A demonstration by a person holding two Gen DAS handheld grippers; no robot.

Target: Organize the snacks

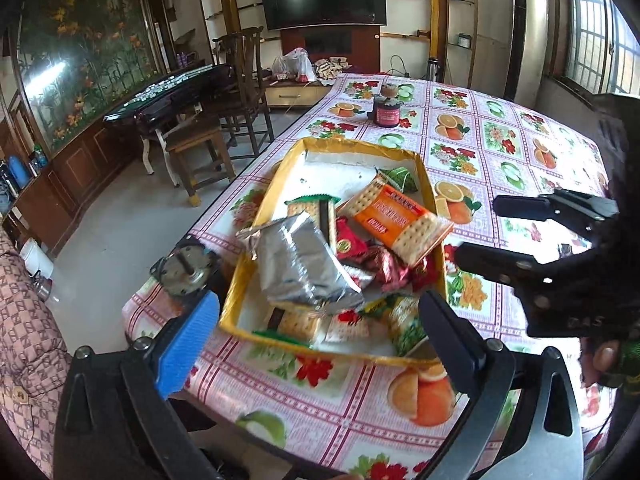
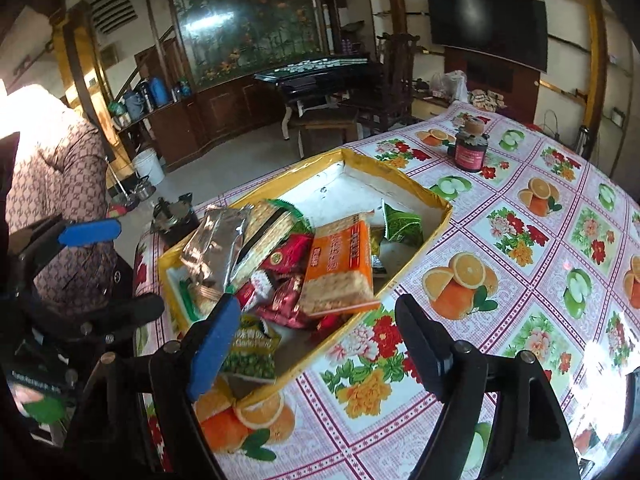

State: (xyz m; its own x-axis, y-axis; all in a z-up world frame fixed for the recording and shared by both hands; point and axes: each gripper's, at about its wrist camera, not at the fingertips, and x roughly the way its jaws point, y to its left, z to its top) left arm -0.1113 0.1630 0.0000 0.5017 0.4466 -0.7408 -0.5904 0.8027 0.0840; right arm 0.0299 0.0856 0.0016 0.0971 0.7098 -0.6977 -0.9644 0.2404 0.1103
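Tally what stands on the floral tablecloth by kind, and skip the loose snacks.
Yellow-rimmed cardboard tray: 1
Dark round jar with red label: 1
Round metal object at the table's corner: 1
Total: 3

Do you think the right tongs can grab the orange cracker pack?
Probably yes. The right tongs are open and empty, and the orange cracker pack lies on top of the pile in the yellow tray, with nothing covering it.
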